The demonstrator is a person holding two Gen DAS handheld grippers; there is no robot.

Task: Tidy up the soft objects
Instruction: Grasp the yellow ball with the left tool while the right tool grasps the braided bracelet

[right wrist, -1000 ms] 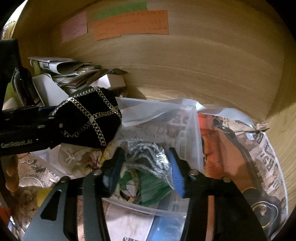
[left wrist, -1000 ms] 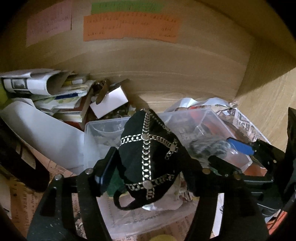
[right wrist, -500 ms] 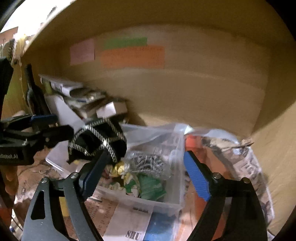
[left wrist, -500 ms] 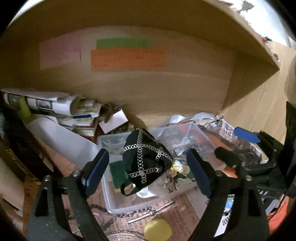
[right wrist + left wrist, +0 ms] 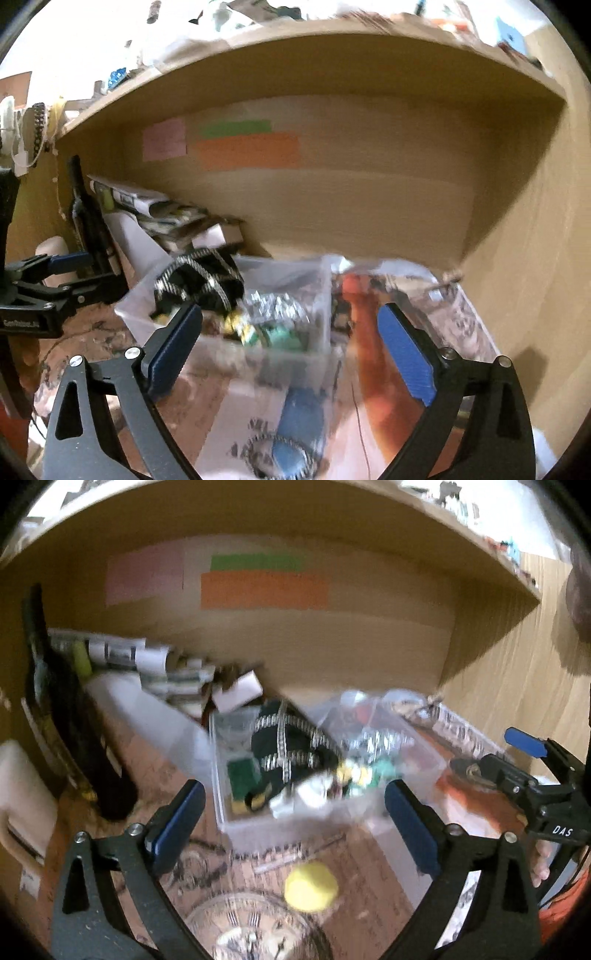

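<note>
A clear plastic bin (image 5: 236, 823) (image 5: 317, 295) sits on the newspaper-covered shelf. In it lie a black cap with silver chain trim (image 5: 284, 746) (image 5: 199, 280), a grey knit piece (image 5: 277, 306), and green and floral cloth (image 5: 240, 775). My left gripper (image 5: 291, 819) is open and empty, pulled back in front of the bin. My right gripper (image 5: 288, 339) is open and empty, also in front of the bin. A yellow soft ball (image 5: 311, 886) lies near the left gripper. Both views are motion-blurred.
Rolled papers and boxes (image 5: 147, 664) are piled at the back left. A dark upright object (image 5: 74, 720) stands at the left. An orange tool (image 5: 373, 343) lies right of the bin. Coloured notes (image 5: 264, 589) are stuck on the wooden back wall. The shelf's side wall (image 5: 524, 258) is to the right.
Both grippers opened, let go of the black cap and the grey knit piece into the bin, and drew back away from it.
</note>
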